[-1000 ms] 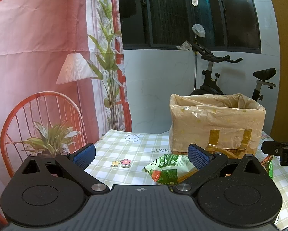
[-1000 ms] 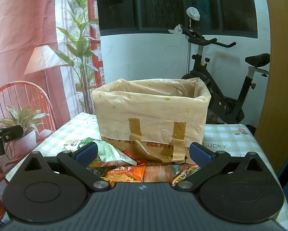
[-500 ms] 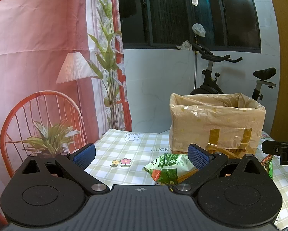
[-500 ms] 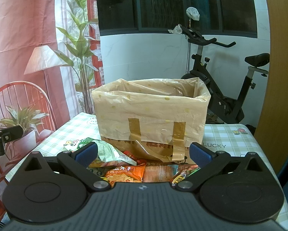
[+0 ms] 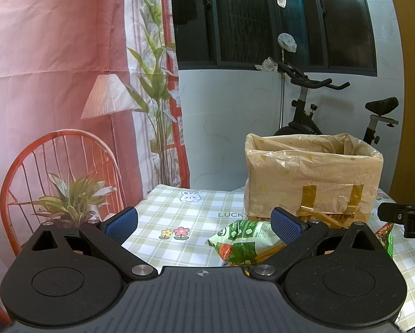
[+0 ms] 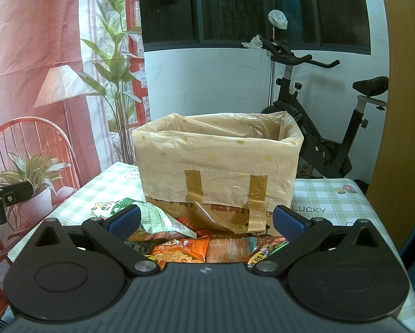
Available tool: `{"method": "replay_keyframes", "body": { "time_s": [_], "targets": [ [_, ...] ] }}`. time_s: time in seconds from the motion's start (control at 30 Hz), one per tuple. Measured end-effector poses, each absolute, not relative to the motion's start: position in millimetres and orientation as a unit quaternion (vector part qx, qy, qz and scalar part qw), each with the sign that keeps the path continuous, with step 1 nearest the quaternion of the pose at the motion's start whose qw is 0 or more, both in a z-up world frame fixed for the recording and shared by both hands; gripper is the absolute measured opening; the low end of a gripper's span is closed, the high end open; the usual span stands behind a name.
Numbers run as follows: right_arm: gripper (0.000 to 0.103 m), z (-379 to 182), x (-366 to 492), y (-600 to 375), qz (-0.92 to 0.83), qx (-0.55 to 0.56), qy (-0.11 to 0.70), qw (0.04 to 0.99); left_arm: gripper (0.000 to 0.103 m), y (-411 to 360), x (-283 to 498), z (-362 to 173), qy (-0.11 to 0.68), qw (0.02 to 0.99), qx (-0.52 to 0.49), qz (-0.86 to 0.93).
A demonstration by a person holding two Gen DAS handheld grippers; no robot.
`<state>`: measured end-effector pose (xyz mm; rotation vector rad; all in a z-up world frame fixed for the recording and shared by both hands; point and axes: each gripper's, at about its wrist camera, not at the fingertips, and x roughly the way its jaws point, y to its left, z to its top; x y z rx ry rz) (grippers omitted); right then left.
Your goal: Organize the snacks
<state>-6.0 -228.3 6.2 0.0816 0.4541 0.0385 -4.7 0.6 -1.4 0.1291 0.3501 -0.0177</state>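
A cardboard box lined with a tan plastic bag (image 6: 218, 163) (image 5: 313, 177) stands open-topped on the checked tablecloth. Several snack packets lie in front of it: a green and white bag (image 5: 243, 238) (image 6: 157, 219), an orange chip packet (image 6: 182, 251), and others beside it. My left gripper (image 5: 204, 222) hovers open above the cloth, left of the green bag. My right gripper (image 6: 204, 219) is open too, held just above the packets and facing the box. Neither holds anything. The right gripper's tip shows at the edge of the left wrist view (image 5: 402, 217).
The table (image 5: 179, 208) carries a green checked cloth with flower and rabbit prints. Behind it hangs a printed backdrop with a red chair, lamp and plants. An exercise bike (image 6: 327, 133) stands past the table's far side, and a wooden panel (image 6: 402, 111) rises at the right.
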Motion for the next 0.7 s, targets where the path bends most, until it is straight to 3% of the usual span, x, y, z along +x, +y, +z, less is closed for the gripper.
{"method": "replay_keyframes", "body": {
  "time_s": [0.7],
  "targets": [
    [0.103, 4.4, -6.3, -229.3, 0.018, 0.043, 0.224, 0.973, 0.102, 1.4, -1.9, -3.6, 0.182, 0.981, 0.061, -0.010]
  ]
}}
